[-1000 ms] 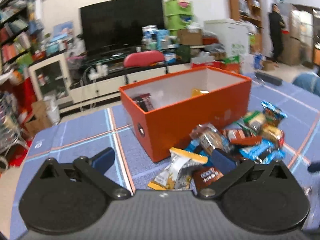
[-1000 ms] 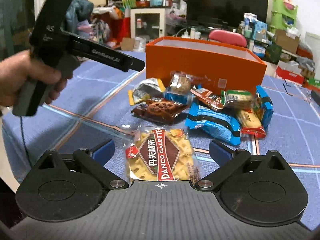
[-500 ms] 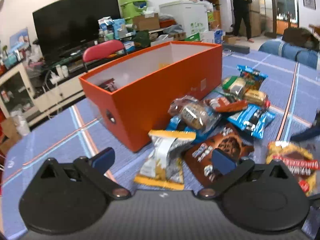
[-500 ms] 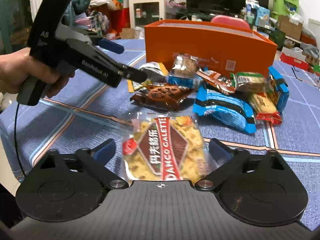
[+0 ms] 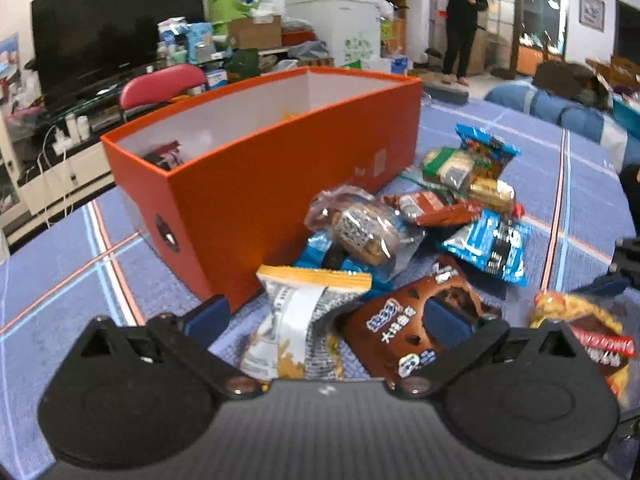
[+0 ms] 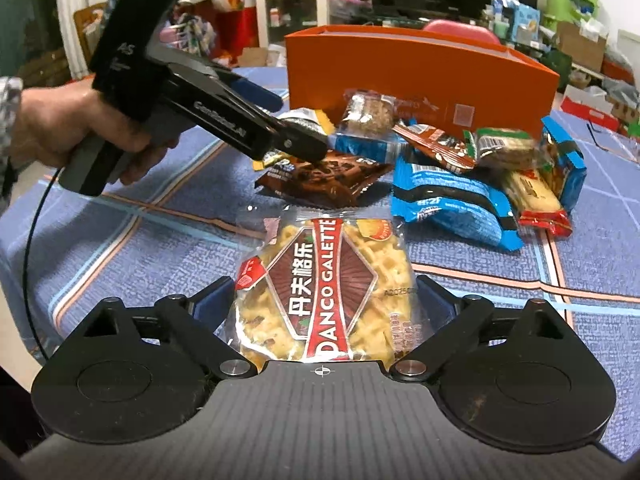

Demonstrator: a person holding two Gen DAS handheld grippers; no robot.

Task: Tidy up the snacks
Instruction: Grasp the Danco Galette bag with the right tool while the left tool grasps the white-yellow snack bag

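Observation:
An open orange box (image 5: 280,168) stands on the blue checked tablecloth, with a few packets inside. A heap of snack packets lies along its front. My left gripper (image 5: 326,316) is open and low over the heap's near end. A silver and yellow packet (image 5: 300,320) and a brown cookie packet (image 5: 400,320) lie between its fingers. In the right wrist view a hand (image 6: 60,128) holds the left gripper (image 6: 302,124) above the brown cookie packet (image 6: 332,180). My right gripper (image 6: 322,300) is open, with a clear Danco Galette packet (image 6: 324,288) flat on the cloth between its fingers.
Blue packets (image 6: 452,208), a red-ended biscuit pack (image 6: 536,200) and a green-topped pack (image 6: 504,148) lie further right in the heap. Beyond the table are a TV, a red chair back (image 5: 164,84), shelves and boxes. A person (image 5: 464,20) stands far back.
The left gripper has swung right and come down towards the heap, and now straddles the silver-yellow and brown packets. The right gripper has edged forward around the Galette packet.

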